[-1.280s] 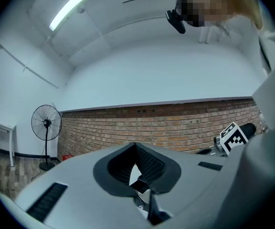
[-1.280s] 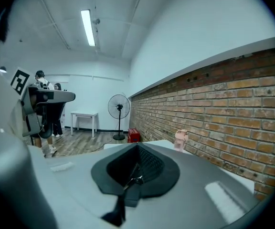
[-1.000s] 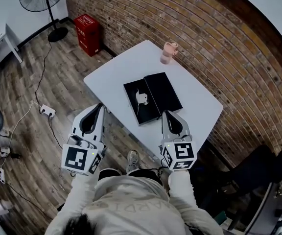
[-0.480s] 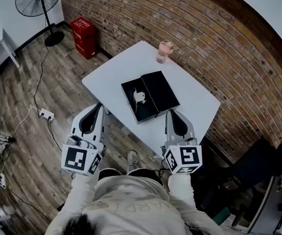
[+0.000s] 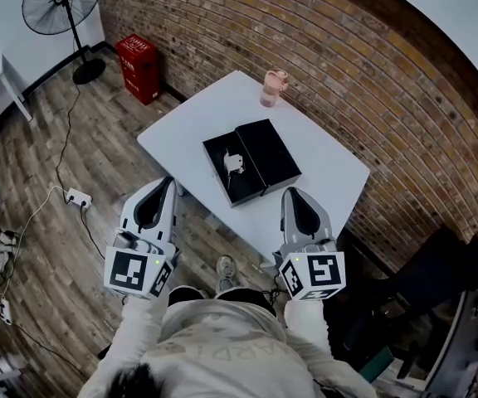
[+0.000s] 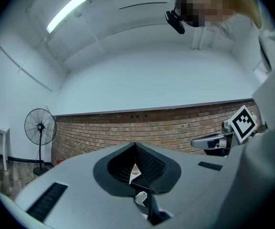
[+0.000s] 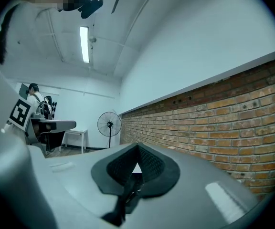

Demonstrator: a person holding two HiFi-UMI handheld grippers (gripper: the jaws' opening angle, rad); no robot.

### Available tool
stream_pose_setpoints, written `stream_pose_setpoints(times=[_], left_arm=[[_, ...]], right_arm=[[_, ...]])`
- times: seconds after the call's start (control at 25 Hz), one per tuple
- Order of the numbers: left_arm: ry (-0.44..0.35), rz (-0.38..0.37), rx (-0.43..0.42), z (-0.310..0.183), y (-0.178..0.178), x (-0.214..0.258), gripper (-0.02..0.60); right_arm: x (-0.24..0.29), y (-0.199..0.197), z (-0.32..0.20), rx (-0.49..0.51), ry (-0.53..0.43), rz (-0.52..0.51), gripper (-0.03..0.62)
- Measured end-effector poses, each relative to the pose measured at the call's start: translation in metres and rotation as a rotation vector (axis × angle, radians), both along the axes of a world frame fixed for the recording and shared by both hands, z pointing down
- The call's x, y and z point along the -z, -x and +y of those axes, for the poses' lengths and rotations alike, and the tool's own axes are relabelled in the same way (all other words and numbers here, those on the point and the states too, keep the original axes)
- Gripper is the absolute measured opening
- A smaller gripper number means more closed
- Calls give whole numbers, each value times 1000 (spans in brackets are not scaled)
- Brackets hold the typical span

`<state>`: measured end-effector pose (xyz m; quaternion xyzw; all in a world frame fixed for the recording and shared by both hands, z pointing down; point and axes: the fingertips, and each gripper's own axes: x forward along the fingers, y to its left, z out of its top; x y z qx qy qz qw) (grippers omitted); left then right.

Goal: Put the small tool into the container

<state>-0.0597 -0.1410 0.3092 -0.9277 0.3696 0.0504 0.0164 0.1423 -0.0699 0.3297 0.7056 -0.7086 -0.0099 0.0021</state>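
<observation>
Our left gripper (image 5: 170, 181) and right gripper (image 5: 288, 192) are both pinched together, empty. We see the small tool (image 5: 233, 162) in the left half of the black container (image 5: 268, 152), its heading unreadable. A pink cup (image 5: 273, 87) stands beyond.

On the counter (image 5: 330, 164), the small tool (image 5: 233, 163) inside the black container (image 5: 268, 149) is too small to tell its shape. Part of the counter's near edge is hidden behind the right tongs (image 5: 292, 192). Both gripper views show only a sliver of the counter.

Pink cup (image 5: 273, 88), perhaps lidded, on white table (image 5: 322, 152); standing fan (image 5: 56, 2), red box (image 5: 138, 67).
</observation>
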Motion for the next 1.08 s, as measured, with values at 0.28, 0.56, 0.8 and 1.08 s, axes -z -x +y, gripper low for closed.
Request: stream_pose_setpoints(times=[0.28,0.56,0.8,1.08], left_arm=[[-3,3,-11,12,4,-1,6],[-6,4,-10,21,11,1,6],[-7,4,-11,26,17,2,6],[-8,6,-18,30,19,0,6]], right_arm=[[10,4,16,-14,-32,-2,11],[11,13,25,-13,-38,-5,11],[13,19,29,-12,-44,-8,11],[10,24,35,-6,-41,-6,11]])
